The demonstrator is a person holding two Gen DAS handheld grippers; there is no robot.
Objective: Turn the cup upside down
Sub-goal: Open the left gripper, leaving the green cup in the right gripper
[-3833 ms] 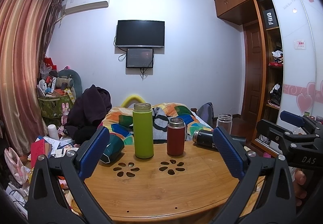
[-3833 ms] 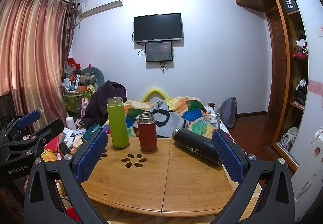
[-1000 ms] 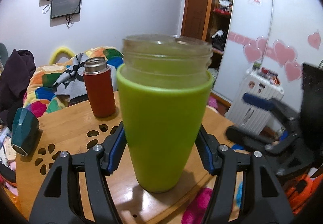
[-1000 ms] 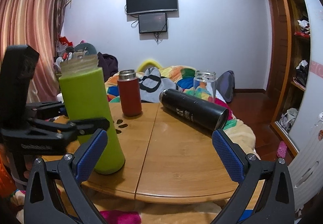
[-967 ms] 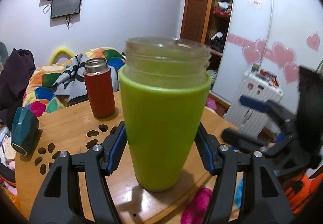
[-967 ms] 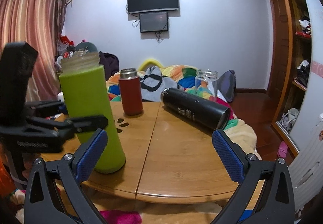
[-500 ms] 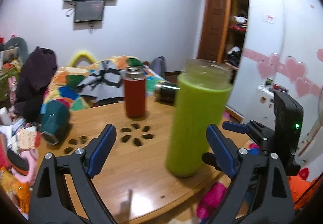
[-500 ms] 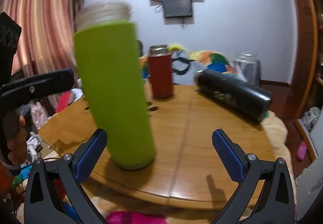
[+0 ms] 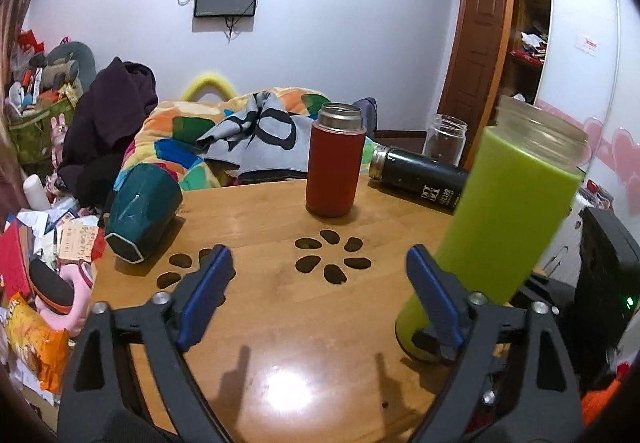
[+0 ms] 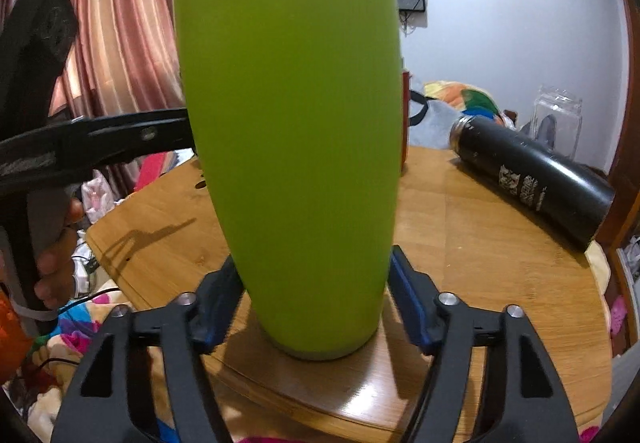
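Note:
The tall lime-green cup (image 10: pixel 296 131) with a clear threaded rim stands upright near the front edge of the round wooden table (image 10: pixel 500 263). My right gripper (image 10: pixel 316 307) has its blue pads against both sides of the cup's lower part. In the left wrist view the cup (image 9: pixel 508 211) stands at the right, just beyond my left gripper's right finger. My left gripper (image 9: pixel 320 295) is open and empty over the table.
A red flask (image 9: pixel 336 163) stands upright mid-table. A black bottle (image 10: pixel 532 175) lies on its side to the right, a clear glass jar (image 10: pixel 556 123) behind it. A dark teal cup (image 9: pixel 144 211) lies at the table's left edge. Bed and clutter lie beyond.
My left gripper let go of the green cup and drew back to its left. My right gripper moved in and closed around the cup's lower part.

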